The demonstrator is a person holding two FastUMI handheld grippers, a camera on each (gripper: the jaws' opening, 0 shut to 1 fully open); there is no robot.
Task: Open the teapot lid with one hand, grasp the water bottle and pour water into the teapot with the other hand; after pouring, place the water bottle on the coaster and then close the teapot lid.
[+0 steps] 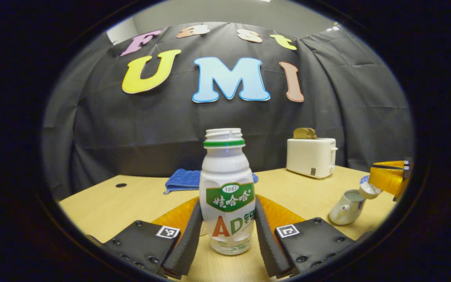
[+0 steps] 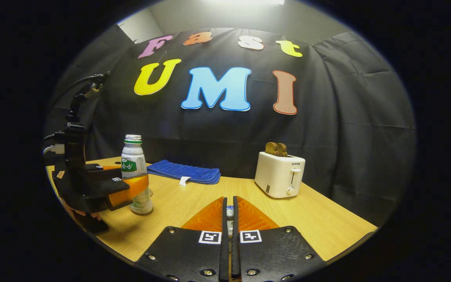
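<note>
The table [image 1: 104,203] spreads ahead of both grippers. In the right gripper view, the toaster [image 2: 279,174] stands ahead and to the right of the right gripper [image 2: 230,213], with toast [image 2: 275,149] poking out of its top, and a folded blue cloth [image 2: 184,172] lies ahead and slightly left, near the back wall.

In the left gripper view, the left gripper [image 1: 228,219] has the bottle [image 1: 227,196] between its fingers [image 1: 188,235]; both fingers press against the bottle's sides. The bottle stands upright with its mouth uncapped and its base looks to rest on the table. The right gripper view shows the same hold from the side.

The teapot [image 1: 347,207] sits on the table well to the right of the left gripper, its top open. The right gripper appears at that view's far right edge, holding the lid [image 1: 368,188] tilted just above and beside the teapot's opening. In the right gripper view its fingers are nearly together, with a small piece of the lid pinched between the tips.
</note>
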